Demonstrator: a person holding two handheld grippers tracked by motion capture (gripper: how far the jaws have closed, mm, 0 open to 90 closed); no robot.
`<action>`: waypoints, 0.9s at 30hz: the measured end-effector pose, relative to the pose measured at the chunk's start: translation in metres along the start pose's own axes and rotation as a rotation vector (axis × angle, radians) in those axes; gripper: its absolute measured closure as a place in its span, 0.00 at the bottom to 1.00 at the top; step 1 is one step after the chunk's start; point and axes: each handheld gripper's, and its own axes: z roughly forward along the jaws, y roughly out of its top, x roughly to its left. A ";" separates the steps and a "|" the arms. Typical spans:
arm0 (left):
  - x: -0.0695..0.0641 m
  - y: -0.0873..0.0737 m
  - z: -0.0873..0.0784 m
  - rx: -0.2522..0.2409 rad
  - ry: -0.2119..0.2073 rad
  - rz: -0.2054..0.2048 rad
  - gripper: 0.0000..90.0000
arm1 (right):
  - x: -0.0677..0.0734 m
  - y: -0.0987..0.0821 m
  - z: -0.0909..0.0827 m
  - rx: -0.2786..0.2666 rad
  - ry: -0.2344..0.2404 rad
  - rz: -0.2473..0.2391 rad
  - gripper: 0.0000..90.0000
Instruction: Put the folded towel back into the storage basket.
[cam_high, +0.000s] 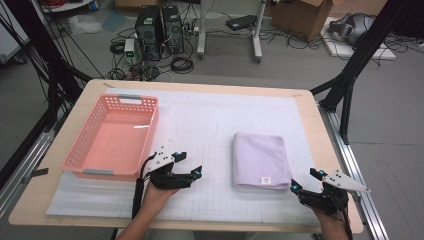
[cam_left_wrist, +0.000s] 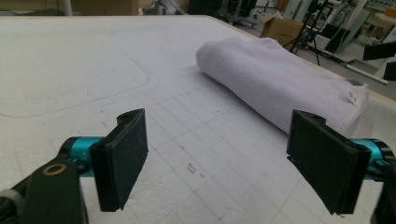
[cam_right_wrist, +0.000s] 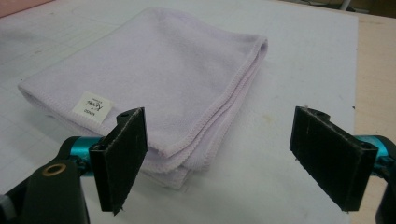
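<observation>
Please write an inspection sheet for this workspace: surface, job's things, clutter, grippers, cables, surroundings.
Surface: wooden table under a white grid mat.
Job's things: folded lilac towel flat on the mat, label at its near edge; empty pink basket to its left.
Clutter: nothing seen.
Grippers: left gripper open, aimed at the towel; right gripper open, by the towel's near right corner; neither touches it.
Cables: a black one trails from the left gripper; many lie on the floor.
Surroundings: computer towers, cardboard boxes, black frame legs.

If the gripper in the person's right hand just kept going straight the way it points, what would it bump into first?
Most likely the folded lilac towel: the right gripper, jaws open, points at its near corner, just ahead on the mat.
</observation>
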 end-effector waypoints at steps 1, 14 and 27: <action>0.000 0.000 0.002 0.003 -0.005 0.000 0.27 | 0.001 0.000 0.000 0.001 0.005 0.007 0.20; -0.016 0.027 0.057 0.084 -0.055 -0.018 0.30 | -0.001 0.000 -0.001 -0.012 0.019 0.026 0.20; -0.032 0.042 0.122 0.178 -0.050 -0.048 0.30 | -0.008 -0.001 -0.004 -0.034 0.026 0.080 0.20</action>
